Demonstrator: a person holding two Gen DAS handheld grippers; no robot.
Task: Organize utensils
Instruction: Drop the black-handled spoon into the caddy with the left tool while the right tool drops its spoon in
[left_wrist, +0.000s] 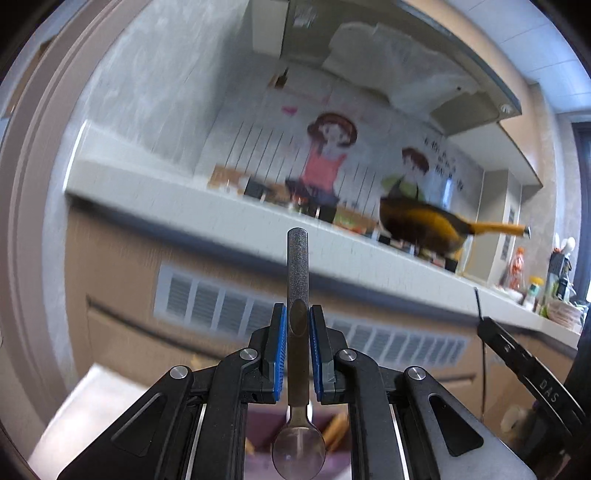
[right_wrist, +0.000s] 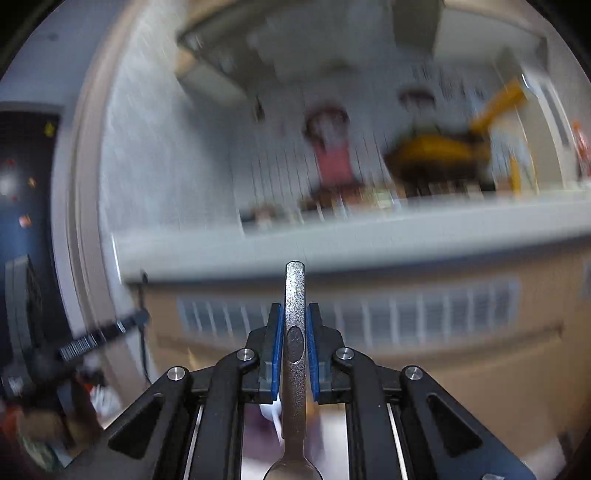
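Two spoons in play; the left spoon (left_wrist: 297, 332) sits clamped between the blue pads (left_wrist: 280, 350) of the left gripper (left_wrist: 297, 347), handle pointing out past the fingertips toward the counter (left_wrist: 229, 229), bowl tucked back under the gripper body; the right spoon (right_wrist: 294, 350) is gripped the same way in the right gripper (right_wrist: 294, 350), jaws closed on the handle, bowl barely showing at the bottom edge. Both are held up in the air in front of the counter, about level with its lower cabinet vents (left_wrist: 207, 302); a yellow pan (left_wrist: 424, 225) sits on the counter beyond them, untouched. Progress, my read: both spoons picked, neither placed; a purplish container (left_wrist: 258, 424) shows below the left gripper, too blurred to identify. Sorting and set-down still to do; where they go I cannot tell.
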